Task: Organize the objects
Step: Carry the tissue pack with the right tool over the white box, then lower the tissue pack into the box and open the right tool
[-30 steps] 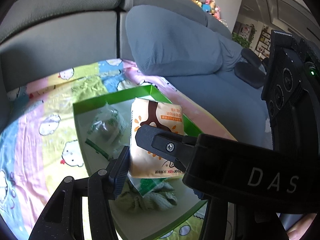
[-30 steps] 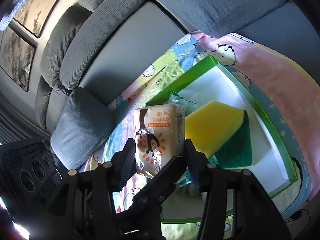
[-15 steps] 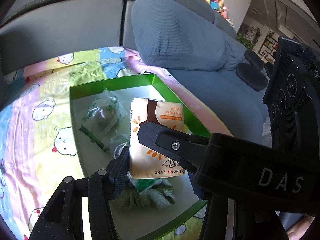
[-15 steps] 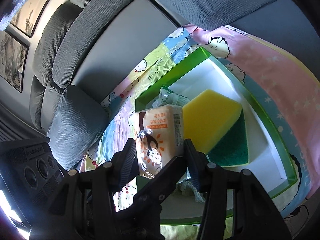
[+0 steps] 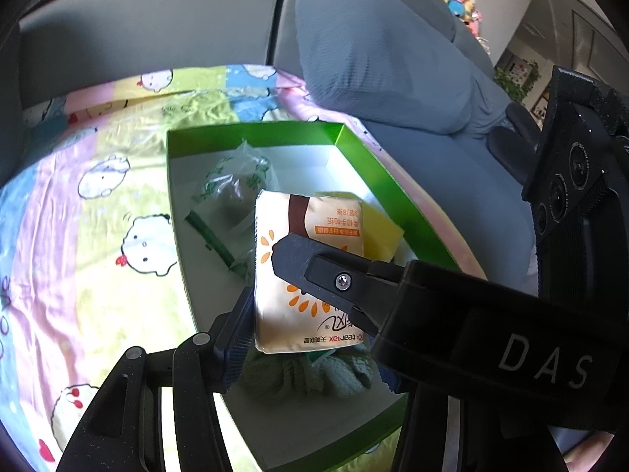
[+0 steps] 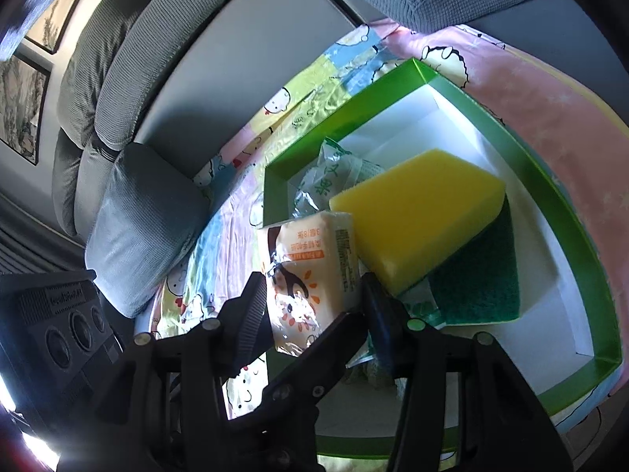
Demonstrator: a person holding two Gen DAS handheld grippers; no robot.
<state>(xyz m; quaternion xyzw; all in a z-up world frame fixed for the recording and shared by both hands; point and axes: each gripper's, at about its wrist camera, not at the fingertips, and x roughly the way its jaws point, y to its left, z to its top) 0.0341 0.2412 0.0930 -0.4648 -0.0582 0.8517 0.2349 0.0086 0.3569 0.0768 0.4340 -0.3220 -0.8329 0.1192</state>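
Both grippers are shut on the same cream and orange tissue pack (image 5: 298, 306), which also shows in the right wrist view (image 6: 310, 271). They hold it just over the near part of a green box (image 5: 251, 133) with a white floor. My left gripper (image 5: 275, 295) pinches the pack's sides; my right gripper (image 6: 314, 295) crosses in from the right. In the box lie a yellow and green sponge (image 6: 424, 228), a clear plastic bag (image 5: 232, 188) and a pale green cloth (image 5: 314, 373).
The box sits on a pastel cartoon-print blanket (image 5: 98, 216) spread over a grey sofa (image 5: 157, 27). A grey cushion (image 5: 373, 51) lies behind the box, another grey cushion (image 6: 141, 220) at its other side. Shelves and toys stand far off.
Both grippers have lowered and moved forward with the tissue pack toward the box. The box and its contents now look larger and closer; the sponge shows behind the pack.
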